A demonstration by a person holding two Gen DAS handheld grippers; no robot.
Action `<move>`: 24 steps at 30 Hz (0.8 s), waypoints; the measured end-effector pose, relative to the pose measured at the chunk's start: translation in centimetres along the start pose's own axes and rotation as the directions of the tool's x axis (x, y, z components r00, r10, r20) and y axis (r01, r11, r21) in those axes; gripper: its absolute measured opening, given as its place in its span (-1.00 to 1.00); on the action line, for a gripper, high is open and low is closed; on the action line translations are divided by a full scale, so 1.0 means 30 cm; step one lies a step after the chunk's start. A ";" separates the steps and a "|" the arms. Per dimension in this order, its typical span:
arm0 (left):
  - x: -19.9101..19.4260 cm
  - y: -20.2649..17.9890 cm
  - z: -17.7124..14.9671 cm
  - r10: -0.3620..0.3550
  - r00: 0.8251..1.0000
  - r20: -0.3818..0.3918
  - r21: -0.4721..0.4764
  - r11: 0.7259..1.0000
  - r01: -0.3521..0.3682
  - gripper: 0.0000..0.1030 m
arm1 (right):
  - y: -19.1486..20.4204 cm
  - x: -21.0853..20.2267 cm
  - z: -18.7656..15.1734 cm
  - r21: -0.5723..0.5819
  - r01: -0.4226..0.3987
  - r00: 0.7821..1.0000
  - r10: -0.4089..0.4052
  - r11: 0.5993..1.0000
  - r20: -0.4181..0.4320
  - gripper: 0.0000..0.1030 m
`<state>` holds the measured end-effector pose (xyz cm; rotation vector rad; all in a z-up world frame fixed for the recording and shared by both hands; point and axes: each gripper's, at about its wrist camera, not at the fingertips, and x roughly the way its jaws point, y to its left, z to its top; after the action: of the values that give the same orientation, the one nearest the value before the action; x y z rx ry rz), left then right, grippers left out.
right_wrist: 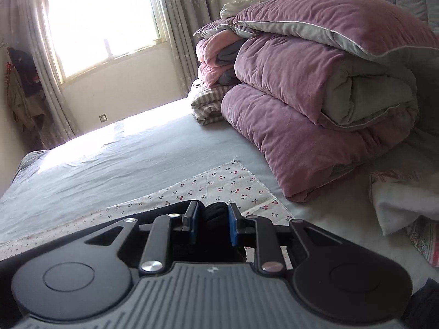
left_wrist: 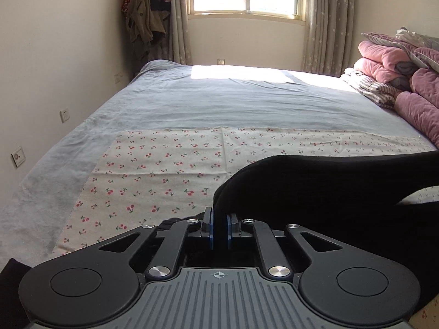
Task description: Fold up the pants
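- Now both tools grip the black pants (left_wrist: 315,181): left tool (left_wrist: 219,229) and right tool (right_wrist: 211,226) each clamped on cloth.
- Pants hang above the cherry-print cloth (left_wrist: 164,170); lay them flat, edges level.

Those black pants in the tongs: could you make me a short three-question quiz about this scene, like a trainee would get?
1. True or false: both the left tongs and the right tongs are shut on the black pants.
2. Multiple choice: what lies directly under the pants on the bed sheet? A) a striped towel B) a cherry-print cloth C) a wooden board
3. Fill in: the folded purple quilt is piled at the ____ side of the right wrist view.

Key: 1 true; 2 B; 3 right.
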<state>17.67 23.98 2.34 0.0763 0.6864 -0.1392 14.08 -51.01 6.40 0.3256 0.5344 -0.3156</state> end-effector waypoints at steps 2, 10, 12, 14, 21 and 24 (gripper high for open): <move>0.006 -0.006 -0.120 -0.024 0.996 -0.082 0.010 1.000 0.025 -0.77 | -0.090 -0.029 -0.134 -0.033 0.006 0.997 -0.009 0.999 -0.075 -0.89; -0.090 0.169 -0.298 -0.242 0.950 -0.196 -0.282 0.942 0.182 -0.34 | -0.205 -0.150 -0.435 -0.025 0.114 0.971 -0.117 0.993 -0.208 -0.60; -0.147 0.197 -0.312 -0.241 0.961 -0.134 -0.361 0.915 0.179 0.62 | -0.180 -0.198 -0.413 -0.016 0.168 0.968 -0.168 0.986 -0.188 -0.10; -0.179 0.214 -0.330 -0.272 0.959 -0.078 -0.420 0.882 0.216 0.71 | -0.143 -0.229 -0.413 -0.002 0.182 0.967 -0.180 0.983 -0.180 0.14; -0.018 0.237 -0.364 -0.253 0.950 -0.184 -0.746 0.665 0.033 0.71 | -0.069 -0.172 -0.497 0.208 0.100 0.971 -0.050 0.973 -0.234 0.17; 0.031 0.174 -0.385 -0.159 0.953 -0.257 -0.718 0.692 -0.078 0.71 | -0.062 -0.051 -0.543 0.236 0.207 0.938 -0.124 0.949 -0.323 -0.05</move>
<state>11.96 30.39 -7.04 -0.7063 1.0125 0.1162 4.93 -46.16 -6.42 0.5991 0.8297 -0.5092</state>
